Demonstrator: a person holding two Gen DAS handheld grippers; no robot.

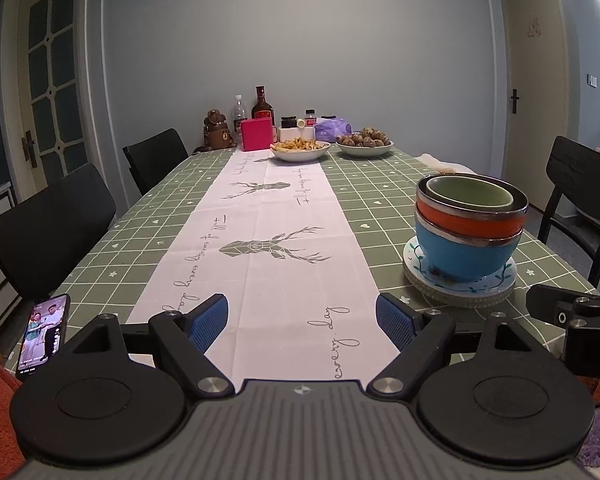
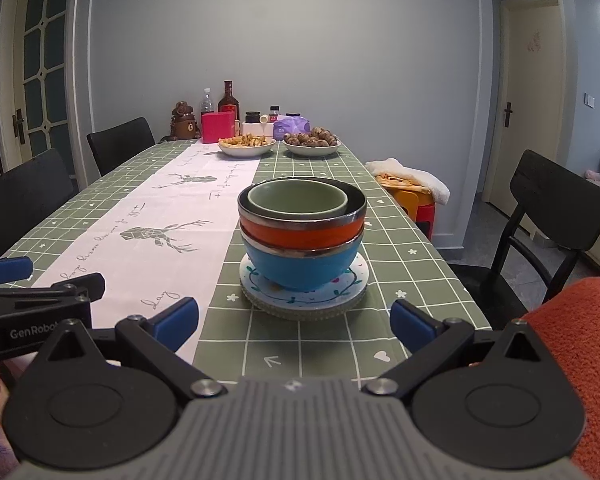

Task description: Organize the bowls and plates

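A stack stands on the green checked tablecloth: a blue bowl [image 2: 300, 270] at the bottom, an orange bowl [image 2: 300, 234] in it, and a small green bowl [image 2: 297, 199] on top. The bowls rest on a white plate with a leaf pattern [image 2: 352, 286], which lies on another plate. My right gripper [image 2: 294, 320] is open, just short of the stack and centred on it. My left gripper [image 1: 302, 322] is open over the white runner, with nothing between its fingers. The same stack [image 1: 468, 232] sits to its right.
Two white bowls of food [image 1: 300, 149] [image 1: 365, 145] stand at the far end with bottles, jars and a pink box [image 1: 256, 133]. A phone [image 1: 44, 334] lies at the near left edge. Black chairs [image 2: 540, 216] flank the table; a stool with cloth [image 2: 412, 188] stands right.
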